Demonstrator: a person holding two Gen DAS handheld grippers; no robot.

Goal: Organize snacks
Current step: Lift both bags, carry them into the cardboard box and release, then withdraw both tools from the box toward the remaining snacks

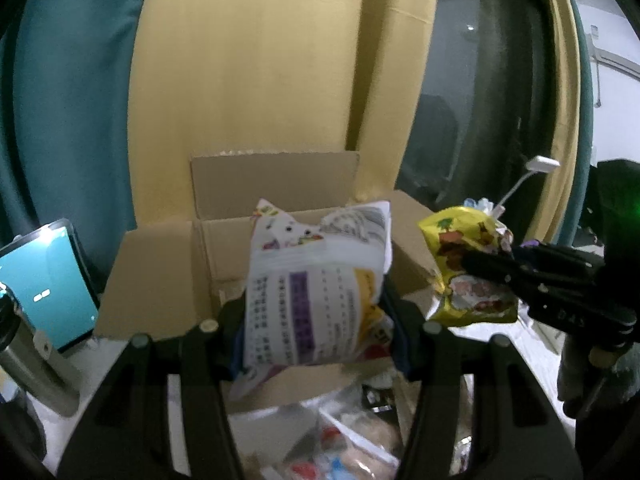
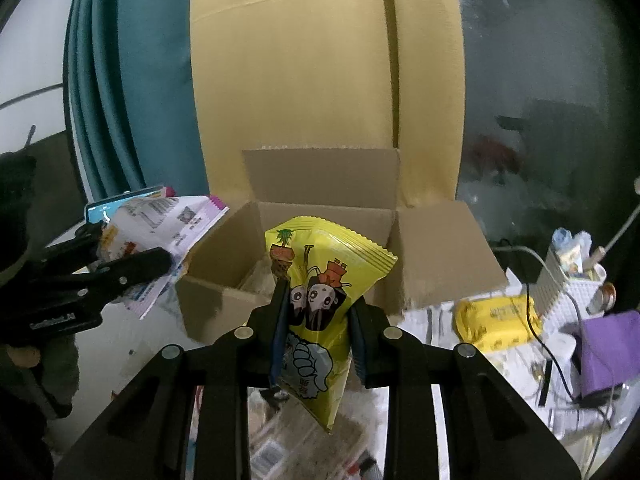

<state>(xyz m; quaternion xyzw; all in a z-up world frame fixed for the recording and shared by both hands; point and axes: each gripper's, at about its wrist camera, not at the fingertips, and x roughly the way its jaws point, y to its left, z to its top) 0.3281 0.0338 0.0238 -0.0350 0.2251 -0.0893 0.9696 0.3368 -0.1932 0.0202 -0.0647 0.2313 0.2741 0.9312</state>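
Observation:
My left gripper point(image 1: 316, 316) is shut on a white snack bag point(image 1: 316, 288) with purple print, held in front of an open cardboard box point(image 1: 168, 280). My right gripper point(image 2: 318, 328) is shut on a yellow snack bag point(image 2: 320, 304) with cartoon figures, held just before the same box point(image 2: 436, 252). In the left wrist view the yellow bag point(image 1: 468, 264) and right gripper point(image 1: 520, 276) show at the right. In the right wrist view the white bag point(image 2: 168, 232) and left gripper point(image 2: 132, 276) show at the left.
More snack packets point(image 1: 352, 440) lie on the white table below the grippers. A phone with a lit screen point(image 1: 48, 284) stands left of the box. A yellow pack point(image 2: 496, 320), a white basket point(image 2: 568, 284), cables and a purple item point(image 2: 612, 344) crowd the right. Curtains hang behind.

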